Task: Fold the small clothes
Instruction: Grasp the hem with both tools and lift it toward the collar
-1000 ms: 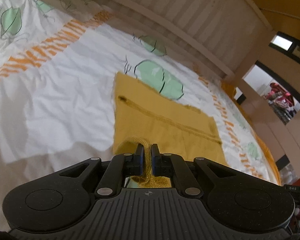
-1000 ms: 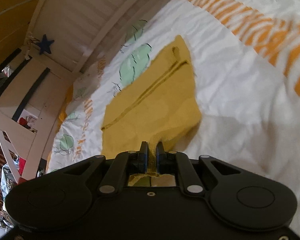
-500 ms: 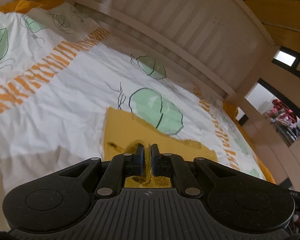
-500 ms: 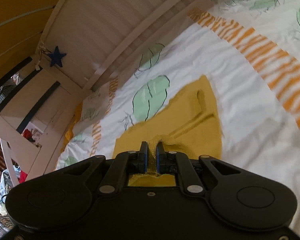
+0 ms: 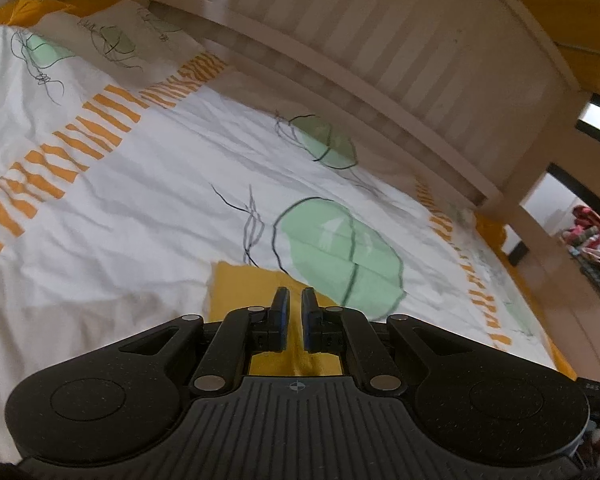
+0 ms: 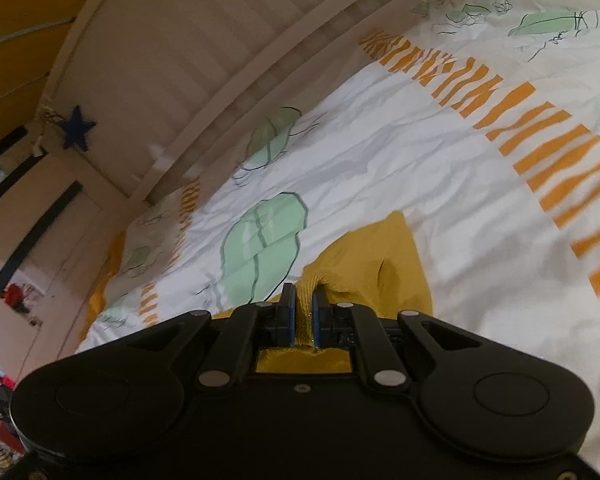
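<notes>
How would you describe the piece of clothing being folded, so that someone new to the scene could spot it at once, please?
Start at the bed with the pale slatted rail, covered by a white sheet printed with green leaves and orange dashes. The garment lies on that sheet just ahead of both claws. It is the only plain mustard-yellow fabric there, and a thick fold of it is pinched in the right claw.
</notes>
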### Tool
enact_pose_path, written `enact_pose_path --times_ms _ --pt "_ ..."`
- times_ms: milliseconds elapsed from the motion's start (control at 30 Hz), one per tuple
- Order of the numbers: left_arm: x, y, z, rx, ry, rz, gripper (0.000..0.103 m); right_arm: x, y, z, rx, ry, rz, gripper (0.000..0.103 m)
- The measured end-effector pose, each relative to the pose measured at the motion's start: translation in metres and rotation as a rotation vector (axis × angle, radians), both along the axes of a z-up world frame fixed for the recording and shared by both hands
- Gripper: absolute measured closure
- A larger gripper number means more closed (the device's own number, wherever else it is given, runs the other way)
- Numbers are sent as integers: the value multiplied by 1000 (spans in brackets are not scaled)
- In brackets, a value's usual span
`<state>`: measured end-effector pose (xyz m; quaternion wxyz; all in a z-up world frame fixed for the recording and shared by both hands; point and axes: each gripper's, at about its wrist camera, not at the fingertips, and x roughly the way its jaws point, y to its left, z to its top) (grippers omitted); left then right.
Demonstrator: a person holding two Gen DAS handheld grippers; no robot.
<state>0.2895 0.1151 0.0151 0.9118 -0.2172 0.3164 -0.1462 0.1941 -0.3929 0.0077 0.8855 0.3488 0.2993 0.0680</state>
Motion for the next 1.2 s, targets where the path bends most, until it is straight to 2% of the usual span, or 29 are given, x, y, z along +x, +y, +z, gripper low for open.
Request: enact_pose_path --times_ms 133,267,467,533,567,600,700,733,867,1133,1167,1200 --pt "23 3 -13 17 25 31 97 30 -1 -15 -13 34 -12 88" --pt "32 -1 -25 71 45 -14 97 48 -2 -30 -14 65 -26 88" --pt "9 -8 -47 21 128 -131 95 51 0 -43 -26 81 -27 88" --pt "-1 -10 -49 20 123 -135 89 50 0 -44 -25 82 -27 87" --pt "-6 -11 -50 28 113 -133 77 50 0 -45 -26 81 -27 88" --pt "-10 -12 -50 37 102 -132 72 48 0 -45 -28 79 -27 88" --pt "-15 -20 -49 102 80 -155 70 49 1 -44 -32 77 -24 87" --pt "-15 -23 -50 124 79 -165 65 49 1 -45 -34 78 -24 87" --pt "-12 -29 -54 176 99 -167 62 50 2 -46 -30 81 -22 87" --pt "-8 -36 -65 234 153 -186 64 50 5 -46 -41 79 -1 87" --pt "-9 -36 -66 224 154 -190 70 50 5 -47 -41 78 0 87" --pt "-10 -36 -66 211 149 -194 97 49 5 -47 -40 78 1 87"
